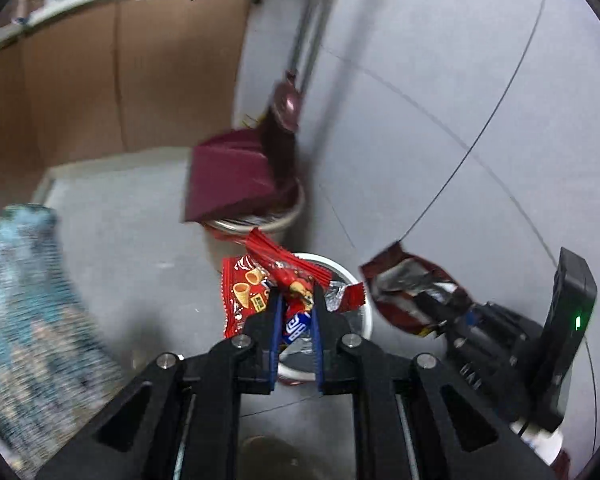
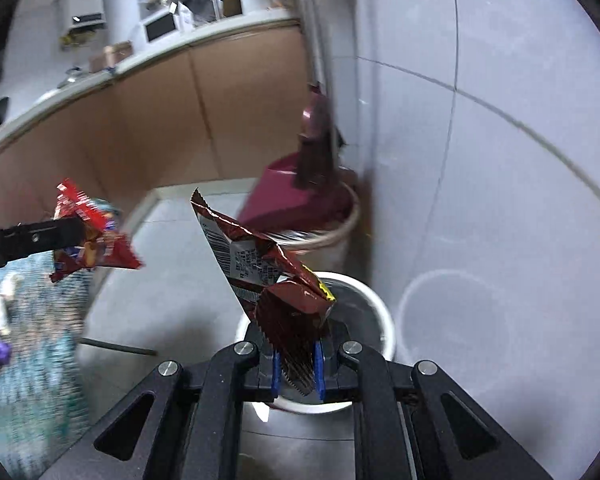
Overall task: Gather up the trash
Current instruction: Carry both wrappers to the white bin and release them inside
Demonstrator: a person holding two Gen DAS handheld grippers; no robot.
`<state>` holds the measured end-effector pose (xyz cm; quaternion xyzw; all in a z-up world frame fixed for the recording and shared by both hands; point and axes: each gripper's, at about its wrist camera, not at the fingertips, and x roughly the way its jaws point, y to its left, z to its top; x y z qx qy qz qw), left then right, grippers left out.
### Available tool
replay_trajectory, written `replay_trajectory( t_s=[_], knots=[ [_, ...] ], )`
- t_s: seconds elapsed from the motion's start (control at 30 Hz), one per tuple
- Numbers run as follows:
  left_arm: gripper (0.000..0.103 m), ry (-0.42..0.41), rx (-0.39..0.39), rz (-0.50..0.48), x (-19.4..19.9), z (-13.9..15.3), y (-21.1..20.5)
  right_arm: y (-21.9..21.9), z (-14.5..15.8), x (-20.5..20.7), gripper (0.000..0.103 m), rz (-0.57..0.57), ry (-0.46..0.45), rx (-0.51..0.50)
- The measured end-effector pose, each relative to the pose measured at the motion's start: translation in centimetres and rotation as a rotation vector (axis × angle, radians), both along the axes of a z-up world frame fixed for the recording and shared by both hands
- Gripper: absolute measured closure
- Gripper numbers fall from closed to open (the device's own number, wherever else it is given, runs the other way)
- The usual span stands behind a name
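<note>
My left gripper [image 1: 296,304] is shut on a red snack wrapper [image 1: 284,268] and holds it above a small white bin [image 1: 364,312]. Other wrappers lie inside the bin. My right gripper [image 2: 296,344] is shut on a dark brown snack wrapper [image 2: 268,264] and holds it over the same white bin [image 2: 380,312]. In the left wrist view the right gripper [image 1: 440,312] with the brown wrapper [image 1: 404,284] is to the right of the bin. In the right wrist view the left gripper [image 2: 72,236] with the red wrapper [image 2: 96,236] is at the left.
A maroon dustpan [image 1: 232,172] and broom [image 1: 284,120] rest on a second round bin [image 1: 276,216] against the grey wall. A brown cabinet [image 1: 100,80] stands at the back left. A blue patterned rug [image 1: 24,312] lies on the floor at the left.
</note>
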<state>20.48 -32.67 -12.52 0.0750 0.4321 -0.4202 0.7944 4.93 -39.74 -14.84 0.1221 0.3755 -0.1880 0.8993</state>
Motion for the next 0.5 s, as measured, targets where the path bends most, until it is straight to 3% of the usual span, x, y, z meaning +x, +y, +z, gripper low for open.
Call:
replay_trajectory(
  t_s=[0.13, 0.27, 0.43, 0.5],
  knots=[
    [0.088, 0.079, 0.019, -0.002, 1.7, -3.4, -4.6, -1.9, -2.3, 1.3, 0.091, -0.039, 0.034, -0.011],
    [0.088, 0.152, 0.014, 0.018, 3.7, -6.1, -6.8, -3.8, -4.3, 2.1, 0.088, -0.074, 0.050, 0.006],
    [0.079, 0.235, 0.013, 0.032, 4.8, -8.9, -8.6, -5.2, -6.3, 2.8, 0.086, -0.103, 0.076, 0.009],
    [0.077, 0.260, 0.009, 0.030, 5.3, -9.8, -9.1, -5.5, -6.7, 2.9, 0.079, -0.117, 0.086, 0.014]
  ],
)
